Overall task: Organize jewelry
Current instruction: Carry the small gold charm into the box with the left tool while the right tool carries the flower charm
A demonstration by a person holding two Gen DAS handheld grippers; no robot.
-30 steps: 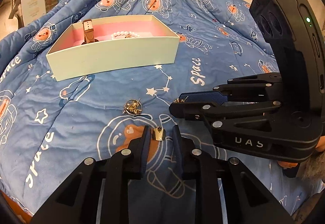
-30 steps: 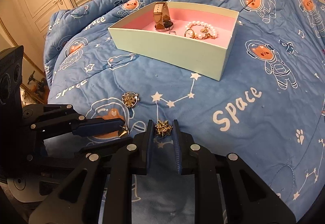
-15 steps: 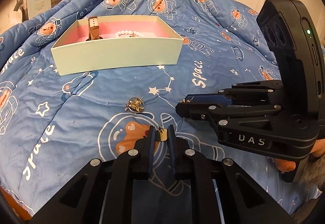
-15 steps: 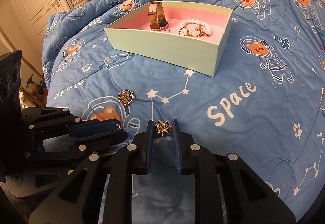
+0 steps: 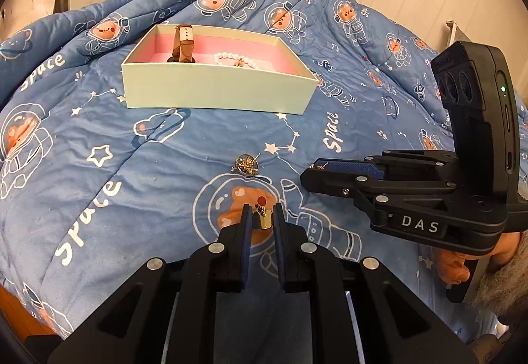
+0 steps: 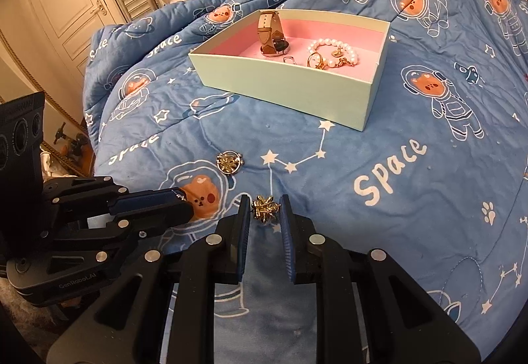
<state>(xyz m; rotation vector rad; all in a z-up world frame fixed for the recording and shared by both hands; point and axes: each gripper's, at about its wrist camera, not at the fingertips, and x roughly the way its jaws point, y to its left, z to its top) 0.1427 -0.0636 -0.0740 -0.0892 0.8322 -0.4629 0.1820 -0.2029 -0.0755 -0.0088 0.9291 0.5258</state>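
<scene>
Two pieces are in the grip at once. Nearest, the left tongs (image 5: 260,220) are pinched tight on a small gold charm (image 5: 262,219), lifted just clear of the blue space-print quilt (image 5: 99,166). Alongside, the right tongs (image 6: 264,210) are nearly closed on a gold flower-shaped earring (image 6: 265,209). A little further out, a round gold brooch (image 6: 228,162) lies loose on the bed. Beyond it sits the mint box with the pink lining (image 6: 280,86), already holding a brown-strap watch (image 6: 272,34) and a pearl bracelet (image 6: 333,50). Looks like the carry step: next, both pieces must travel over the near wall and drop inside, then back for the brooch.
</scene>
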